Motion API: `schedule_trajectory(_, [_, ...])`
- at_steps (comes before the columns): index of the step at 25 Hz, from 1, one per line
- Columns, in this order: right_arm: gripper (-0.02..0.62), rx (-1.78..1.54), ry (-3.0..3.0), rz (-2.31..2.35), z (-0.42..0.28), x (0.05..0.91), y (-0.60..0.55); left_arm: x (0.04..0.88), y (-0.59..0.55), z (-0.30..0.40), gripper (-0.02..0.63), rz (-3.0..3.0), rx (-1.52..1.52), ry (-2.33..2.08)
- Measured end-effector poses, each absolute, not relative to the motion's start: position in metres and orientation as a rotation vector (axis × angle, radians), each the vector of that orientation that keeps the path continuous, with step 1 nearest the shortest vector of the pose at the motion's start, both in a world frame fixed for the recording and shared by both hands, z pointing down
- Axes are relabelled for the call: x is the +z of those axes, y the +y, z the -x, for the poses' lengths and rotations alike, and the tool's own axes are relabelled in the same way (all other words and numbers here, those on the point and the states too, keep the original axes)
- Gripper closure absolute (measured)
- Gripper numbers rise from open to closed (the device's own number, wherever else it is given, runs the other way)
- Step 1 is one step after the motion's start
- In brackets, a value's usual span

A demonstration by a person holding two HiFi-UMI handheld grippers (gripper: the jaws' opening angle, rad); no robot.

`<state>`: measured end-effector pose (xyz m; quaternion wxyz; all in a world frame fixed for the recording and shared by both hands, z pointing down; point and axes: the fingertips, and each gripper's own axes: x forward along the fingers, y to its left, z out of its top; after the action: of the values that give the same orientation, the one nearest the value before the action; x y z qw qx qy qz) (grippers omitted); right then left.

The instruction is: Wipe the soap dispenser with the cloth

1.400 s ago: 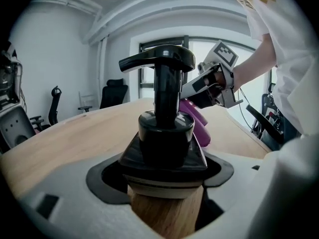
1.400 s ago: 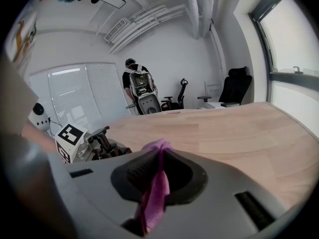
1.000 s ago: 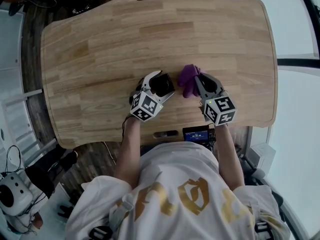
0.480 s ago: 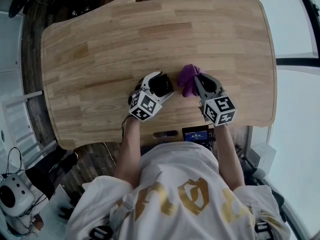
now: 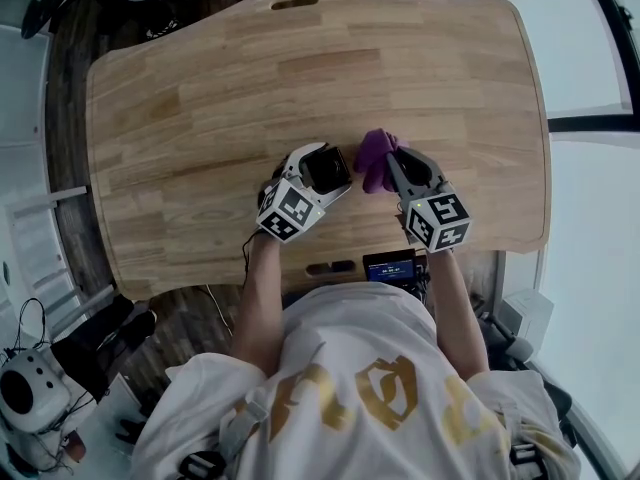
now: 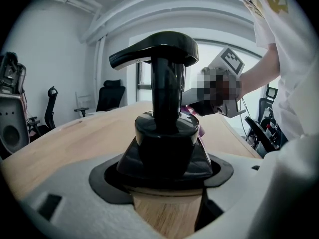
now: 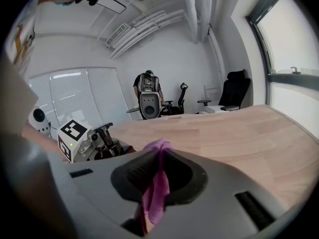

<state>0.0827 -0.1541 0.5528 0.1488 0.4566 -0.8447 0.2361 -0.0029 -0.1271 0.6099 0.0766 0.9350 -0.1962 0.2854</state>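
Black soap dispenser (image 5: pixel 326 168) — purple cloth (image 5: pixel 374 158) beside

A: Desk finish?
B: Pale wooden desk (image 5: pixel 300 78): jointed planks, visible grain, satin sheen.
A: Dispenser?
B: Black pump-top soap dispenser (image 6: pixel 167 133): looks plastic, smooth, glossy, highlights on the head.
A: Rest?
B: Purple cloth (image 7: pixel 155 195): soft, matt. Left gripper (image 6: pixel 167 169) and right gripper (image 7: pixel 157 176) shells: matt grey plastic, slightly grainy. Right one's black pads (image 7: pixel 140 176) are ribbed.

The soap dispenser (image 5: pixel 327 168) stands on the table (image 5: pixel 220 78), toward its near edge and about midway across. The cloth (image 5: pixel 374 156) is just right of it.
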Motion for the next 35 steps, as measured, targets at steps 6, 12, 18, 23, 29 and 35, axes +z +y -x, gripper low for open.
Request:
schedule_trajectory(6, [0.560,0.674,-2.489,-1.327,-0.076,0.531,-0.150,0.586,-0.130,0.001,0.255,-2.802,0.823,-0.599])
schedule_trajectory(12, [0.560,0.641,-2.607,-1.321,-0.062,0.494,-0.142,0.568,-0.117,-0.001,0.255,-2.808,0.850,-0.597])
schedule_trajectory(18, [0.560,0.596,-2.693,-1.283,-0.048,0.467,-0.128,0.553,-0.104,0.000,0.255,-2.831,0.871,-0.588])
schedule_trajectory(23, [0.560,0.566,-2.770,-1.215,-0.033,0.451,-0.115,0.540,-0.094,-0.004,0.255,-2.865,0.880,-0.573])
schedule_trajectory(29, [0.560,0.543,-2.838,-1.037,-0.003,0.442,-0.100,0.528,-0.074,-0.019,0.255,-2.898,0.869,-0.487])
schedule_trajectory(35, [0.560,0.537,-2.866,-0.935,-0.001,0.437,-0.091,0.527,-0.066,-0.018,0.255,-2.903,0.882,-0.485])
